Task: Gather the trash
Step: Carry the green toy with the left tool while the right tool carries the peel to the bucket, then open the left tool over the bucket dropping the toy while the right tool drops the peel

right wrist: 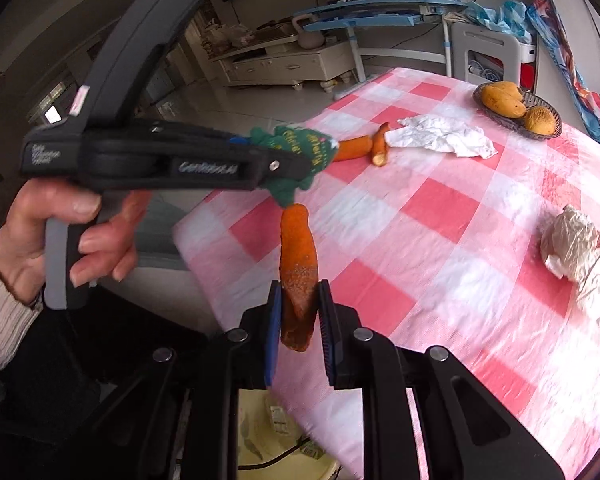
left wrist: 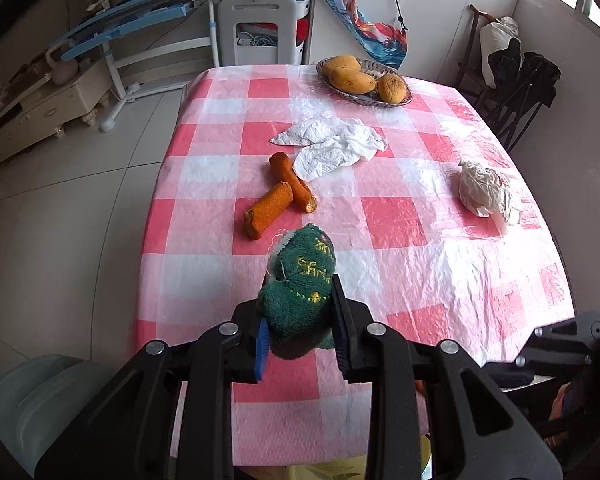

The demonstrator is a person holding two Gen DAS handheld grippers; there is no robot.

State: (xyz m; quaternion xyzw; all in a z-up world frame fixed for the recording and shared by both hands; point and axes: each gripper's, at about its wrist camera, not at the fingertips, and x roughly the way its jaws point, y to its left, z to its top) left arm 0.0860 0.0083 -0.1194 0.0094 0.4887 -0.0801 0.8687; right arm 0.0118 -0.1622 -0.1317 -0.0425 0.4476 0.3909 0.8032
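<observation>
Left claw (left wrist: pixel 300 312) clamped on a green knitted cloth (left wrist: pixel 302 280) with yellow lettering; cloth bulges out between the pads, held clear above the near edge of the worktop (left wrist: pixel 420 264). In the right wrist view the same claw (right wrist: pixel 300 168) shows side-on, a hand (right wrist: pixel 60 236) with a ribbed pale sleeve wrapped round its grey handle, cloth (right wrist: pixel 296 152) hanging from its tip past the left edge of the worktop (right wrist: pixel 440 208). Right claw (right wrist: pixel 300 308) clamped on an orange peel strip (right wrist: pixel 298 256); strip stands upright between the pads, its lower end poking out below them, held off the surface at the near-left corner. Left on the worktop: two orange peel pieces (left wrist: pixel 278 196) touching in a V near the middle, towards the left edge; crumpled white tissue (left wrist: pixel 336 146) just beside them, one corner touching a piece; wadded paper ball (left wrist: pixel 488 192) near the right edge, well apart from the rest. Fruit dish (left wrist: pixel 406 98) at the far edge, three yellow-orange fruits in it. Something pale yellow (right wrist: pixel 260 432) shows below the right claw, under the near edge; too little of it visible to identify.
</observation>
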